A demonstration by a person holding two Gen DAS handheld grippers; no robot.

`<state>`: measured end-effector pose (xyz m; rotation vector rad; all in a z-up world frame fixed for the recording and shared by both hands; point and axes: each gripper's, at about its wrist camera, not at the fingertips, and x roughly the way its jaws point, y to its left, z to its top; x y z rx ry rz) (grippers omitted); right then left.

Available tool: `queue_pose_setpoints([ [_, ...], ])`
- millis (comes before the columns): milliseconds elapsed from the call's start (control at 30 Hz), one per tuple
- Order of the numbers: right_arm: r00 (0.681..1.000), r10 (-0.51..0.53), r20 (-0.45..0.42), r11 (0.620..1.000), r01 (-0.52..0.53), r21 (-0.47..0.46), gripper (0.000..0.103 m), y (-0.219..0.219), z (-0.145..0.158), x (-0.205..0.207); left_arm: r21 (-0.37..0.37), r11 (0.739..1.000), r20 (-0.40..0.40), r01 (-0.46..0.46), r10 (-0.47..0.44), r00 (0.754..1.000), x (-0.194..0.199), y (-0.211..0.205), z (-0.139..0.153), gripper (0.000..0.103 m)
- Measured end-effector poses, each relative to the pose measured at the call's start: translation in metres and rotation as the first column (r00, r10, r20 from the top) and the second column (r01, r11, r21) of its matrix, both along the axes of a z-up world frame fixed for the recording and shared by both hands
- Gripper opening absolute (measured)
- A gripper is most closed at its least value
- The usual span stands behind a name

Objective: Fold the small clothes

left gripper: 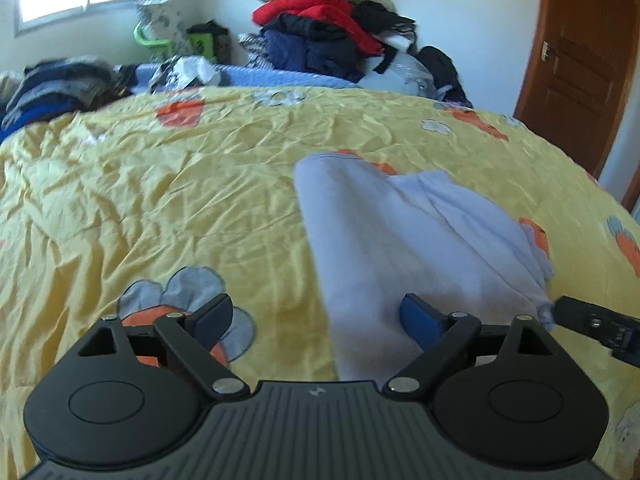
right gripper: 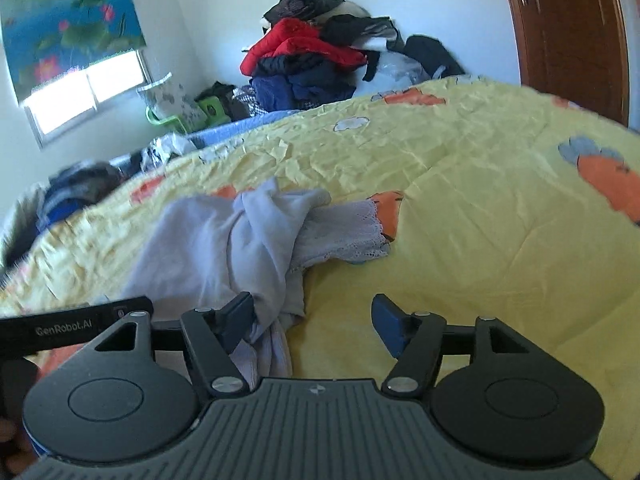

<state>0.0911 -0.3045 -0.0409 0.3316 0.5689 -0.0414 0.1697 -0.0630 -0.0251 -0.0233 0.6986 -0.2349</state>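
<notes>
Down at the bottom of the left wrist view, the left gripper (left gripper: pixel 316 316) stands with its jaws spread wide and nothing pressed between them; its right finger lies over the near end of a pale lilac garment (left gripper: pixel 400 232), the left one over the bare yellow bedspread (left gripper: pixel 160 184). That garment stretches from the lower centre toward the middle right of the frame, loosely folded, on the bed. At the right edge a black part of the right gripper (left gripper: pixel 600 328) pokes in just beside the cloth. In the right wrist view the right gripper (right gripper: pixel 316 320) is also parted: the garment (right gripper: pixel 224 240), bunched with a lace-trimmed edge (right gripper: pixel 360 232), lies against its left finger, while the right finger is apart from it. A heap of clothes (right gripper: pixel 308 64) sits at the upper centre.
</notes>
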Motion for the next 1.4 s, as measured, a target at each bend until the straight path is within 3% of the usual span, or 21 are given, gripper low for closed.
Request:
queue_pose_setpoints([
  [133,0.999,0.018,0.032,0.996,-0.015,-0.09,0.07,0.011,0.014,-0.007,-0.017,1.0,-0.009,-0.02,0.019,1.0,-0.01,0.007,0.002,0.092],
  [233,0.997,0.072,0.035,0.992,-0.068,-0.107,0.076,0.021,0.019,-0.014,-0.035,0.999,-0.015,-0.006,0.006,1.0,-0.024,0.009,0.002,0.092],
  [367,0.994,0.113,0.003,0.986,-0.112,-0.126,0.076,0.028,0.017,-0.009,-0.096,0.995,-0.043,0.033,-0.037,0.998,-0.03,0.011,0.002,0.092],
  [433,0.992,0.125,-0.005,0.988,-0.125,-0.086,0.076,0.023,0.013,0.0,-0.117,0.993,-0.043,0.024,-0.029,0.999,-0.024,0.016,0.002,0.093],
  [533,0.985,0.162,-0.058,0.985,-0.157,0.072,0.076,0.002,-0.001,0.023,-0.19,0.982,-0.092,0.018,-0.036,0.995,0.001,0.025,-0.004,0.095],
  [600,0.979,0.195,-0.059,0.969,-0.182,0.169,0.077,-0.008,-0.013,0.035,-0.301,0.953,-0.162,0.042,-0.094,0.982,0.024,0.031,-0.015,0.097],
  [633,0.978,0.204,-0.03,0.961,-0.195,0.196,0.077,-0.012,-0.015,0.039,-0.321,0.945,-0.141,0.056,-0.107,0.984,0.028,0.031,-0.015,0.102],
  [733,0.965,0.262,0.009,0.912,-0.251,0.323,0.07,-0.018,-0.022,0.059,-0.375,0.923,-0.126,0.085,-0.142,0.982,0.042,0.025,-0.019,0.101],
  [800,0.964,0.265,0.032,0.9,-0.258,0.352,0.061,-0.015,-0.027,0.072,-0.431,0.898,-0.114,0.088,-0.151,0.982,0.047,0.023,-0.023,0.091],
  [833,0.966,0.258,0.026,0.903,-0.25,0.35,0.044,-0.012,-0.028,0.079,-0.435,0.897,-0.109,0.079,-0.14,0.984,0.047,0.022,-0.025,0.055],
  [867,0.971,0.24,0.011,0.91,-0.229,0.345,0.037,-0.01,-0.03,0.084,-0.421,0.905,-0.126,0.067,-0.131,0.983,0.049,0.02,-0.028,0.039],
  [900,0.973,0.232,0.005,0.91,-0.219,0.351,0.036,-0.008,-0.031,0.086,-0.418,0.907,-0.129,0.054,-0.118,0.985,0.05,0.021,-0.029,0.037],
  [967,0.976,0.22,-0.003,0.913,-0.205,0.352,0.033,-0.005,-0.03,0.086,-0.432,0.9,-0.115,0.054,-0.115,0.987,0.046,0.025,-0.028,0.023],
  [1067,0.979,0.205,0.015,0.924,-0.199,0.325,0.031,0.007,-0.022,0.078,-0.38,0.922,-0.056,0.071,-0.1,0.993,0.037,0.029,-0.015,0.021],
  [1233,0.964,0.246,0.103,0.903,-0.266,0.337,0.031,0.033,0.003,0.072,-0.292,0.954,0.056,0.065,-0.051,0.997,0.015,0.054,0.023,0.021],
  [1300,0.951,0.277,0.138,0.897,-0.307,0.317,0.031,0.049,0.014,0.071,-0.241,0.969,0.063,0.053,-0.039,0.997,0.011,0.067,0.035,0.023],
  [1400,0.946,0.305,0.106,0.906,-0.323,0.273,0.043,0.069,0.016,0.078,-0.114,0.993,0.024,-0.011,0.014,1.0,0.013,0.072,0.03,0.03],
])
